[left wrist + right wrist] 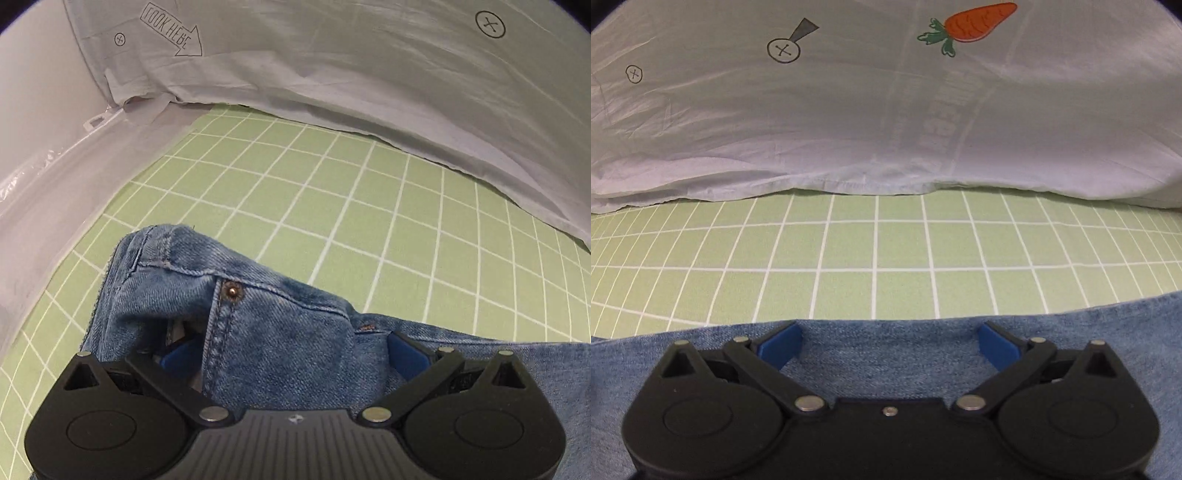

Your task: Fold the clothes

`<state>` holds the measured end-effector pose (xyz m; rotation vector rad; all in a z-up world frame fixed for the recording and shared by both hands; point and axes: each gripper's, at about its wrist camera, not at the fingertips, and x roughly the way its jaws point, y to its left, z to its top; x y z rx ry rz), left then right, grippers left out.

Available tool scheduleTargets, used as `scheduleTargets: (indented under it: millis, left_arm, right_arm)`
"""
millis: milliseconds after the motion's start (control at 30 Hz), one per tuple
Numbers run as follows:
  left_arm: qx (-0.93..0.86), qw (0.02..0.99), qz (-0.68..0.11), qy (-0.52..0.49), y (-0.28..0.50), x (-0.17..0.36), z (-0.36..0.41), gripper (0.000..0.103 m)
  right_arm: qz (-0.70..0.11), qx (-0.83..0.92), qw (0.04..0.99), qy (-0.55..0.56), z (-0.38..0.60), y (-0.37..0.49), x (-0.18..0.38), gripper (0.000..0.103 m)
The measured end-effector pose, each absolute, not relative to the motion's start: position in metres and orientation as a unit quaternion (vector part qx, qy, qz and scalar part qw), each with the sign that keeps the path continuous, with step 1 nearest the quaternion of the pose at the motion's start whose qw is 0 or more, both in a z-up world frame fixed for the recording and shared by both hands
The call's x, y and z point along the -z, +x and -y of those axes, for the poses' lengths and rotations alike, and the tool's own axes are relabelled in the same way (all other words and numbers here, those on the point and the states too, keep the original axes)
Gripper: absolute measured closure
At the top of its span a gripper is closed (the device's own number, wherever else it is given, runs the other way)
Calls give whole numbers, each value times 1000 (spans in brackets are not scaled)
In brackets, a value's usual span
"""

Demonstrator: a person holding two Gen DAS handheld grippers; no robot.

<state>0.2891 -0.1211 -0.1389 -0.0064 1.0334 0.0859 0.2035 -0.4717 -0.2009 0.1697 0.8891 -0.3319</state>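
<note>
Blue denim jeans (258,314) lie on a green grid-patterned sheet (332,192). In the left wrist view their waistband corner with a pocket rivet is bunched up between my open left gripper's (291,354) blue fingers; the left finger (181,354) is partly hidden under a denim fold. In the right wrist view my right gripper (888,347) is open over a flat stretch of the jeans (886,354), near their far edge, its blue pads (997,347) spread wide and holding nothing.
A white pillow (849,110) with button prints and an orange carrot (979,20) lies across the far side of the sheet (875,251). In the left wrist view the pillow (332,66) shows a "LOOK HERE" arrow, and a white wall (37,110) runs along the left.
</note>
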Motion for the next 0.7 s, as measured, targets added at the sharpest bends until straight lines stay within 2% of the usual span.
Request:
scheduleTargets:
  millis: [133, 267, 433, 600, 700]
  left_arm:
    - [-36, 866, -499, -19, 285, 129, 116, 0]
    - [-36, 873, -485, -30, 253, 103, 109, 0]
    - [-26, 864, -502, -30, 183, 91, 105, 0]
    - [-11, 850, -525, -39, 110, 89, 105, 0]
    - [0, 845, -533, -31, 73, 93, 115, 0]
  right_arm:
    - [-438, 157, 883, 67, 471, 192, 190, 0]
    - [-433, 156, 885, 76, 474, 141, 175, 0]
    - [-478, 170, 854, 110, 485, 61, 183, 0]
    - [-444, 201, 854, 181, 506, -25, 162, 0]
    - [-432, 232, 852, 184, 518, -67, 158, 0]
